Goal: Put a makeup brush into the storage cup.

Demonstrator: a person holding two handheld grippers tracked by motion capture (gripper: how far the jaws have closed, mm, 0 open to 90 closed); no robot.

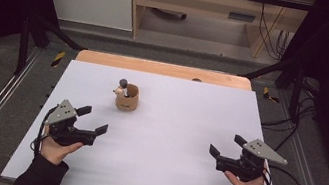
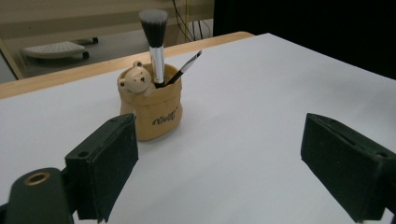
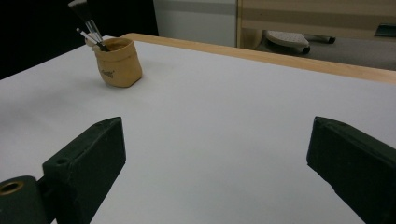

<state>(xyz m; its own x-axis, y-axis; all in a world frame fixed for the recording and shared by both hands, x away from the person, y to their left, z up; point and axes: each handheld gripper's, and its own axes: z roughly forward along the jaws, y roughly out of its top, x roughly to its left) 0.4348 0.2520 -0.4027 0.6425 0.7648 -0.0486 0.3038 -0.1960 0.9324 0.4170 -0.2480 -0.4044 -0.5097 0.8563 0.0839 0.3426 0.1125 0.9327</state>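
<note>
Apparently both brushes already stand in the tan bear-faced holder (image 1: 127,98), a fluffy makeup brush (image 2: 154,35) upright and a thin angled brush (image 2: 186,68) leaning beside it, toward the far left of the white table (image 1: 169,144). With the left gripper (image 1: 95,119) near the holder and its jaws wide apart on nothing, the hand should draw back low and level without knocking the holder. Well apart at the right, the right gripper (image 1: 224,145) hangs open and empty, and nothing lies between.
</note>
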